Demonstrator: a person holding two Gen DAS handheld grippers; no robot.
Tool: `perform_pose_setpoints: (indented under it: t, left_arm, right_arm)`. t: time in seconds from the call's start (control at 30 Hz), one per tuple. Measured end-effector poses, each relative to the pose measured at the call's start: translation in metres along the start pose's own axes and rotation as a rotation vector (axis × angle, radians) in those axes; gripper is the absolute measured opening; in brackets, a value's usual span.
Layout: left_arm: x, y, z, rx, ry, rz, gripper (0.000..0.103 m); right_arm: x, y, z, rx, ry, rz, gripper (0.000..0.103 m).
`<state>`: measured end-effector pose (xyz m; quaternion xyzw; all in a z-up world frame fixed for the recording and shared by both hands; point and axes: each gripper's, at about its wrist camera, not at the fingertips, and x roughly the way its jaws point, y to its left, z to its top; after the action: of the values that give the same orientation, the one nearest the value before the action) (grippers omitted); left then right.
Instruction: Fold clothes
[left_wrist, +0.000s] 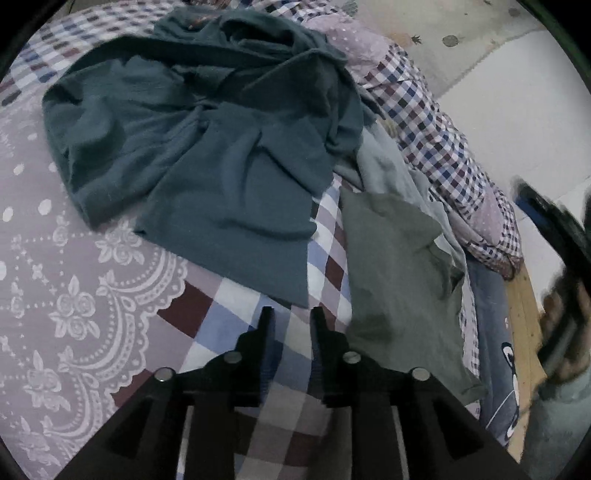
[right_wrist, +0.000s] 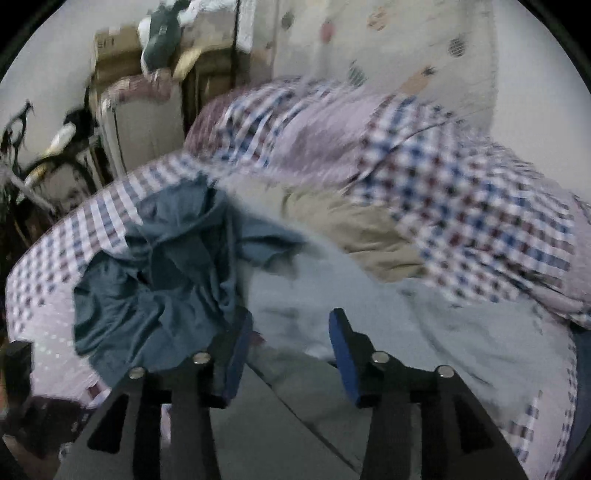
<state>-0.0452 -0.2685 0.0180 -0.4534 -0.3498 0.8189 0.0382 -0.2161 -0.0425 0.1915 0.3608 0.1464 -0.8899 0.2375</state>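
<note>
A crumpled dark teal garment (left_wrist: 207, 147) lies spread on the bed in the left wrist view. An olive green garment (left_wrist: 399, 280) lies flat to its right, over a pale grey one (left_wrist: 388, 166). My left gripper (left_wrist: 291, 321) hovers over the checked bedsheet (left_wrist: 229, 314) just below the teal hem, jaws slightly apart and empty. In the blurred right wrist view, my right gripper (right_wrist: 291, 325) is open and empty above a pale grey garment (right_wrist: 314, 306), with the teal garment (right_wrist: 166, 280) to its left and a beige garment (right_wrist: 354, 225) beyond.
A checked quilt (right_wrist: 461, 199) is bunched along the far side of the bed. A blue printed cloth (left_wrist: 495, 362) hangs at the bed's right edge above a wooden floor (left_wrist: 524, 317). The other gripper shows blurred at the right (left_wrist: 561, 266). Boxes and clutter (right_wrist: 122, 55) stand by the wall.
</note>
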Motion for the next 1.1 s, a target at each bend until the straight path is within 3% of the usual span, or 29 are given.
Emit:
perform_pose_setpoints:
  t: [0.13, 0.33, 0.6, 0.87, 0.97, 1.1]
  left_arm:
    - [-0.009, -0.01, 0.002, 0.026, -0.089, -0.031, 0.056]
    - [-0.029, -0.032, -0.003, 0.081, -0.199, -0.118, 0.074]
    - [-0.012, -0.116, -0.035, 0.317, -0.116, -0.182, 0.077]
    - [0.057, -0.259, -0.069, 0.617, -0.005, -0.147, 0.077]
    - [0.091, -0.295, -0.081, 0.682, 0.076, -0.134, 0.077]
    - [0.125, -0.327, -0.091, 0.753, 0.124, -0.094, 0.077]
  right_arm:
    - [-0.081, -0.052, -0.044, 0.088, -0.046, -0.046, 0.065]
    - [-0.174, -0.118, -0.144, 0.249, -0.089, -0.17, 0.081]
    - [-0.17, -0.157, -0.254, 0.407, -0.061, -0.083, 0.083]
    - [-0.165, -0.196, -0.364, 0.564, -0.032, 0.006, 0.083]
    - [-0.15, -0.206, -0.37, 0.633, -0.026, 0.064, 0.082]
    - [-0.127, -0.22, -0.369, 0.726, -0.018, 0.146, 0.071]
